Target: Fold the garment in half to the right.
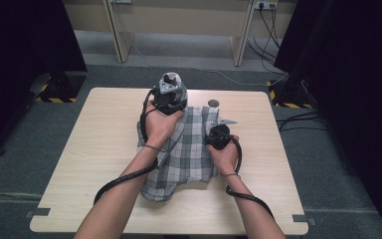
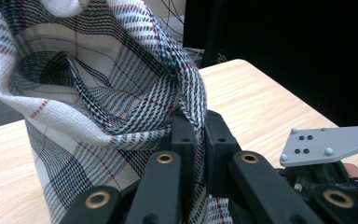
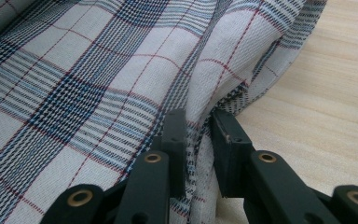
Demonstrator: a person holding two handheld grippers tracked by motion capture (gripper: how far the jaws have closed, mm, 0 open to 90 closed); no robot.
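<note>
A grey, white and black checked cloth (image 1: 181, 152) with thin red lines lies crumpled on the middle of the pale wooden table (image 1: 94, 144). My left gripper (image 1: 170, 82) is lifted over the cloth's far left corner, shut on a bunched fold of the cloth (image 2: 121, 102), which hangs up around its black jaws near my left gripper's tips (image 2: 199, 133). My right gripper (image 1: 218, 130) rests at the cloth's right edge, shut on a raised fold of the cloth (image 3: 200, 93); the fabric is pinched between the jaws at my right gripper's tips (image 3: 198, 126).
A small dark round disc (image 1: 213, 103) lies on the table just beyond the cloth. Black cables (image 1: 124, 177) trail from both grippers along the forearms. Wooden furniture legs (image 1: 117, 30) and floor cables (image 1: 298, 117) stand beyond the table's far edge.
</note>
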